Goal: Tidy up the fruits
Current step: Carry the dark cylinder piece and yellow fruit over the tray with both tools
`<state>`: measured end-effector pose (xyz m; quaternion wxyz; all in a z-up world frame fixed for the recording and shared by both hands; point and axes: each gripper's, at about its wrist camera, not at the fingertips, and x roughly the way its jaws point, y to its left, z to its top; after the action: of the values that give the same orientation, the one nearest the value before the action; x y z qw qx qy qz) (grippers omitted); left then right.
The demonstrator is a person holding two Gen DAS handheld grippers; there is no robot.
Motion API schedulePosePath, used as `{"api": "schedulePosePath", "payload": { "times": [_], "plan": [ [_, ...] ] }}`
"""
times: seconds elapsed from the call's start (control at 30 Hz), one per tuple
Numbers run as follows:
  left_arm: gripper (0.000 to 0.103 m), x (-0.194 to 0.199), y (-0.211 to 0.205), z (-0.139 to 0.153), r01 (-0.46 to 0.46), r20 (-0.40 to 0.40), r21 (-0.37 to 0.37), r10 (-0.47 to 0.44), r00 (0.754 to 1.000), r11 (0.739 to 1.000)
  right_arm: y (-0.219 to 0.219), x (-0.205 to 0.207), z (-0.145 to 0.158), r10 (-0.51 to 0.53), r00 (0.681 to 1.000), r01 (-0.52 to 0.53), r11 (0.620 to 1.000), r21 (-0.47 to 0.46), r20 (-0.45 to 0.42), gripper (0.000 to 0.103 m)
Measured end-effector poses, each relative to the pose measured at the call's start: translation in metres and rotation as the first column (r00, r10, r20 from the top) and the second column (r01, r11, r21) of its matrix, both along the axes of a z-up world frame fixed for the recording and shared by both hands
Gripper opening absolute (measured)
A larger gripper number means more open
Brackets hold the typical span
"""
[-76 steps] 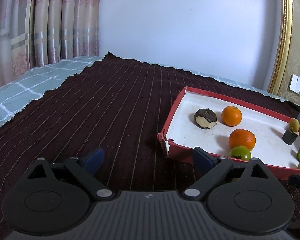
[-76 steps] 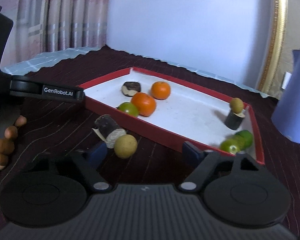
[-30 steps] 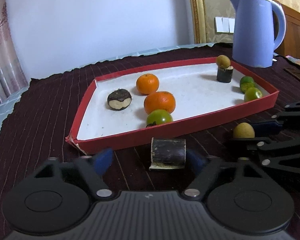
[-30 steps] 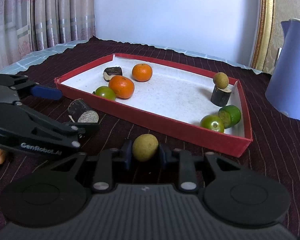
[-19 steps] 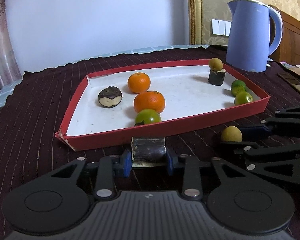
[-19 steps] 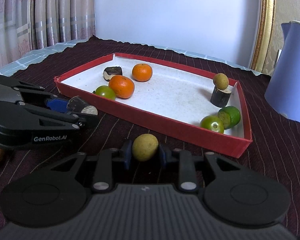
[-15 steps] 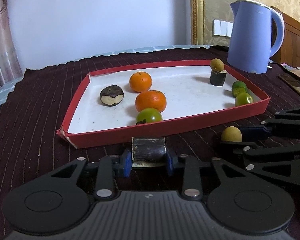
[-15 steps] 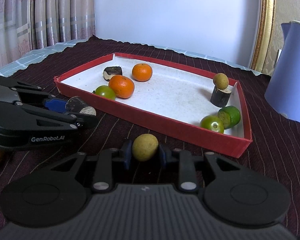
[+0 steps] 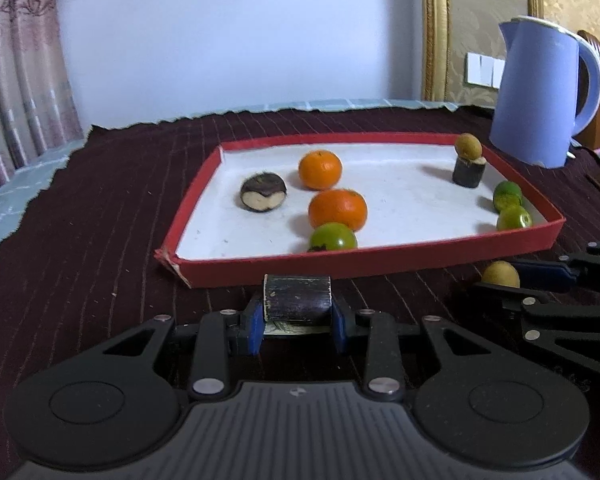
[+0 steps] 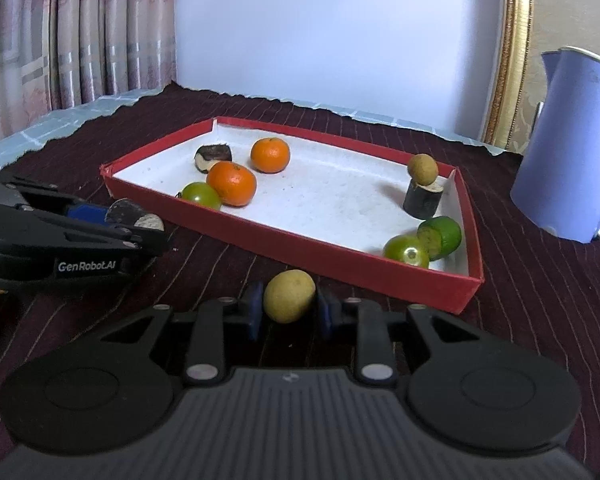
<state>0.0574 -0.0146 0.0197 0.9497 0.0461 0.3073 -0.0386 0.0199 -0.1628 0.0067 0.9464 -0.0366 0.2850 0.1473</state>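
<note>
My left gripper (image 9: pixel 297 322) is shut on a short dark sugarcane piece (image 9: pixel 297 298), just in front of the red tray's (image 9: pixel 364 261) near wall. My right gripper (image 10: pixel 289 312) is shut on a small tan round fruit (image 10: pixel 289 296), close to the red tray (image 10: pixel 320 250). The other view shows that tan fruit (image 9: pixel 500 274) in the right gripper's fingers, and the cane piece (image 10: pixel 134 215) in the left gripper. Inside the tray lie two oranges (image 9: pixel 320 169), a green fruit (image 9: pixel 333 237), a dark chestnut-like piece (image 9: pixel 263 197), two limes (image 9: pixel 513 218) and a tan fruit on a dark cane stub (image 9: pixel 468 168).
A blue electric kettle (image 9: pixel 546 96) stands behind the tray's right corner. The dark striped cloth (image 9: pixel 100 216) covers the table, with pale checked fabric past its left edge. Curtains hang at the far left, a gold frame at the right.
The left gripper's fingers have closed from wide apart onto the sugarcane piece, and its view has rolled slightly. The right gripper keeps holding the tan fruit in place.
</note>
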Motion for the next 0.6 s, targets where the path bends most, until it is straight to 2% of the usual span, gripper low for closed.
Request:
{"api": "schedulePosePath", "payload": {
  "times": [0.27,0.5,0.53,0.6],
  "plan": [
    [0.032,0.001,-0.006,0.021,-0.028,0.051,0.008,0.028,0.998,1.0,-0.004,-0.004,0.019,-0.03,0.998,0.028,0.999,0.027,0.063,0.026],
    [0.032,0.01,-0.016,0.028,-0.055,0.068,0.025,0.053,0.996,0.998,-0.006,0.0,0.027,-0.051,0.995,0.05,0.999,0.022,0.091,0.026],
    [0.032,0.011,-0.015,0.028,-0.056,0.069,0.023,0.054,0.996,0.998,-0.006,0.0,0.027,-0.052,0.995,0.051,0.999,0.018,0.088,0.02],
    [0.032,0.014,-0.015,0.03,-0.063,0.07,0.02,0.061,0.996,0.998,-0.008,0.0,0.025,-0.052,0.995,0.051,0.999,0.019,0.085,0.018]
  ]
}}
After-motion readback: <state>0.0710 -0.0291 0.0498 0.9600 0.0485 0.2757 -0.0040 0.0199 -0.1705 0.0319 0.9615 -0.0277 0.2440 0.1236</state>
